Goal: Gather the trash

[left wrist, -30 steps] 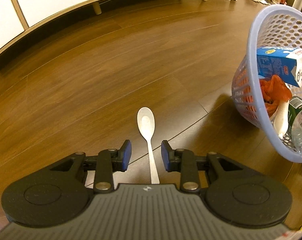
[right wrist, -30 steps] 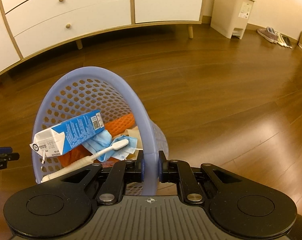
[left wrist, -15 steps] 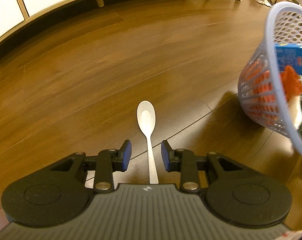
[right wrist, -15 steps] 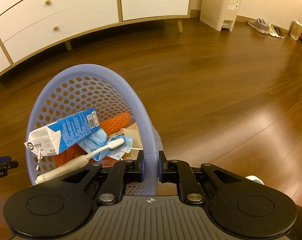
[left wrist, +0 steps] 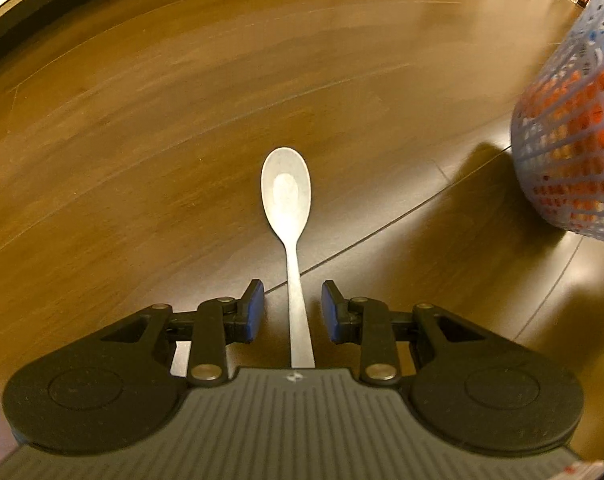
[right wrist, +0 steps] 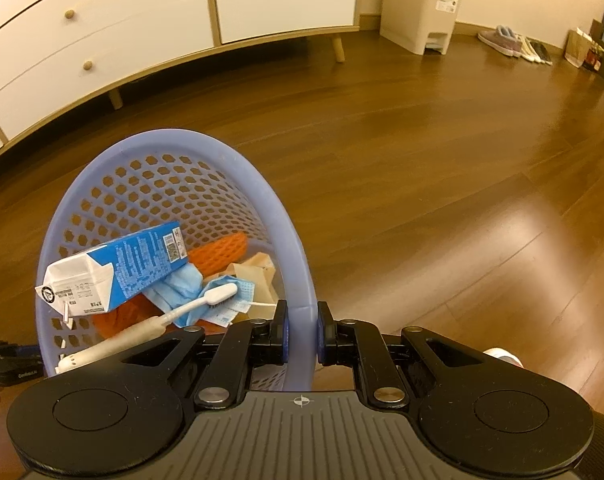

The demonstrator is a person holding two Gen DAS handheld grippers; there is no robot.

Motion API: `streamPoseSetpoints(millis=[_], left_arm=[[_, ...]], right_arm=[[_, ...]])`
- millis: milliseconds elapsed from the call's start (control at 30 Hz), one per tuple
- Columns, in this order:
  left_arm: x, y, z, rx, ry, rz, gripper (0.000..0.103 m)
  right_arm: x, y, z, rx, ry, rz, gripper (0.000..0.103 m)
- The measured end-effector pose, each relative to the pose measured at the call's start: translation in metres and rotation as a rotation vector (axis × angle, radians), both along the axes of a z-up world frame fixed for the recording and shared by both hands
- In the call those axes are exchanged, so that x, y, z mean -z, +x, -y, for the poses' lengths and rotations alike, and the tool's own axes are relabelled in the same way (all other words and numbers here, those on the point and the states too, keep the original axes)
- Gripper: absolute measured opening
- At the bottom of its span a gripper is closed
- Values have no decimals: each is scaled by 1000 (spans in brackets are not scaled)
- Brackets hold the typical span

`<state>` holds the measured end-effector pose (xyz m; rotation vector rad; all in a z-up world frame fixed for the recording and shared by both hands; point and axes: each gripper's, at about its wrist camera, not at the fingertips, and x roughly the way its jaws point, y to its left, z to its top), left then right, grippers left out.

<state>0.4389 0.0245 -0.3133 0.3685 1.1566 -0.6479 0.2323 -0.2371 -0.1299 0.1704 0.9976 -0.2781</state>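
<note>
A silver spoon (left wrist: 286, 192) lies on the wooden floor, bowl pointing away from me. My left gripper (left wrist: 293, 312) is open, its two fingers either side of the spoon's handle with gaps on both sides. My right gripper (right wrist: 302, 332) is shut on the rim of a lavender mesh basket (right wrist: 170, 140), which is tilted toward the camera. Inside lie a blue and white milk carton (right wrist: 118, 268), a white toothbrush (right wrist: 174, 316), a blue face mask (right wrist: 190, 292) and something orange (right wrist: 222, 252). The basket (left wrist: 573, 120) also shows at the right edge of the left wrist view.
A white cabinet on wooden legs (right wrist: 142, 20) runs along the far wall. A beige pedal bin (right wrist: 421, 4) stands beside it, with shoes (right wrist: 513, 42) and a paper bag (right wrist: 581, 50) farther right. Part of the left gripper (right wrist: 6, 364) shows at the left edge.
The left gripper has dropped lower and closer over the spoon, still open. The basket has slid toward the right edge of the left wrist view. The right gripper's hold on the rim is unchanged.
</note>
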Motion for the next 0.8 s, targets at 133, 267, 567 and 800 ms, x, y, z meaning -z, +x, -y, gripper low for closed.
streamPoseSetpoints(millis=[133,267,567,800], left_arm=[[10,3,3,9,13,-8,22],[17,3,9,15,34,-5,18],[16,-1,-1,16,43,0,5],[14,-11,-34,-13,61,-54,5]], right_arm=[[-1,-1,-3,11,-6,-4,9],[-3,-2,-4,10,-4,0,9],[-5,-3,-1,12,-5,-1,9],[-4,0,-2,22,-5,-3,9]])
